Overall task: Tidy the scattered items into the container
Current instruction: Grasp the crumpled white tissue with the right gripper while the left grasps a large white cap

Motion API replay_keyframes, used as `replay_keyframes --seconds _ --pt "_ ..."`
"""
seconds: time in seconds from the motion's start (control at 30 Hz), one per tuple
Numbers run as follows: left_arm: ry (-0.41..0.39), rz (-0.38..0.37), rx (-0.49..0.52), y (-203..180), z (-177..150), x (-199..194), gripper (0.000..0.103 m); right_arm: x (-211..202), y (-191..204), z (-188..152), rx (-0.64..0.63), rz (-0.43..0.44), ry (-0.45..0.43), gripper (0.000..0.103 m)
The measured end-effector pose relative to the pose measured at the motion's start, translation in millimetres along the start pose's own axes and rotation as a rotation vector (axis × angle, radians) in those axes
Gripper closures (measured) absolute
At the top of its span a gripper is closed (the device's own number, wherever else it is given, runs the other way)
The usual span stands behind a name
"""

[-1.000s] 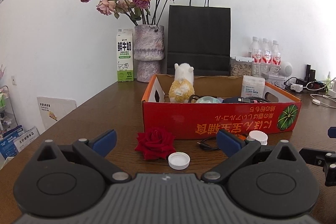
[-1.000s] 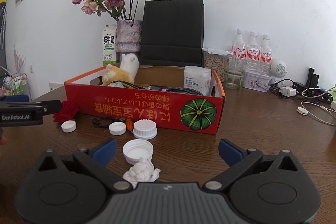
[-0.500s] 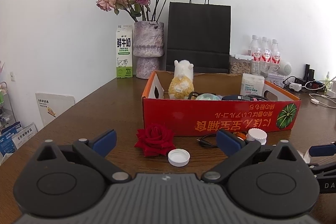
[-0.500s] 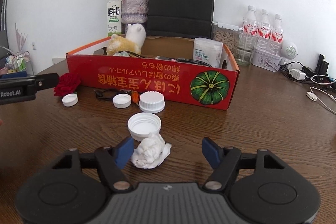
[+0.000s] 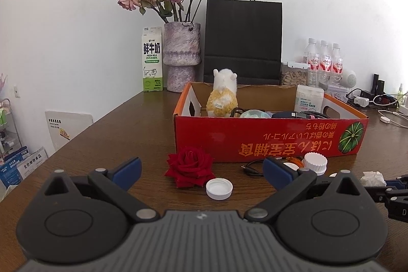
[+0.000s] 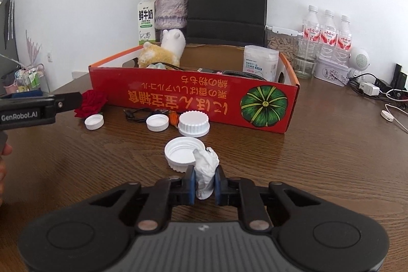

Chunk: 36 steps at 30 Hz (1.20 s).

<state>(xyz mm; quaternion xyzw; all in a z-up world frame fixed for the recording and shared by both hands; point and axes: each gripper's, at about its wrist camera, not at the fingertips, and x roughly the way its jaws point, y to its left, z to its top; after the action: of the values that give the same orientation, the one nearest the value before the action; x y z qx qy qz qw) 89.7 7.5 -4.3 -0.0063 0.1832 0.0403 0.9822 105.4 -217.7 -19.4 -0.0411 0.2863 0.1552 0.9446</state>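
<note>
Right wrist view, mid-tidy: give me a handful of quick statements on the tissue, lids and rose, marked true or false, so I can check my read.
1. The right gripper has the crumpled tissue between its pads, jaws closing. True.
2. The red rose lies inside the red box. False: it is on the table in front of the box.
3. The left gripper is open and holds nothing. True.
4. All white lids are boxed. False: several, such as the big ridged lid, are on the table.
</note>
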Motion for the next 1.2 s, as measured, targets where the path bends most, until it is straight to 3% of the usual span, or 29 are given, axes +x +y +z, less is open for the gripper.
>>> replay_keyframes --seconds 0.27,0.57,0.7,0.93,1.2 --pt "0.018 -0.025 -0.008 -8.8 -0.6 0.3 0.0 -8.4 -22.1 -0.8 0.048 -0.043 -0.051 0.09" --pt "0.041 -0.091 0.052 -52.7 -1.5 4.8 0.0 -12.9 -42.5 -2.9 0.08 -0.063 -0.071 0.09" --pt "0.074 -0.139 0.029 -70.5 -2.0 10.0 0.0 -16.1 -55.9 -4.4 0.099 -0.079 -0.082 0.09" --pt "0.119 -0.14 0.079 -102.7 -1.5 19.7 0.0 -22.3 -75.2 -8.0 0.127 -0.078 -0.098 0.09" --pt "0.189 -0.159 0.052 -117.9 -1.3 35.0 0.0 -25.9 -79.8 -9.7 0.135 -0.056 -0.113 0.09"
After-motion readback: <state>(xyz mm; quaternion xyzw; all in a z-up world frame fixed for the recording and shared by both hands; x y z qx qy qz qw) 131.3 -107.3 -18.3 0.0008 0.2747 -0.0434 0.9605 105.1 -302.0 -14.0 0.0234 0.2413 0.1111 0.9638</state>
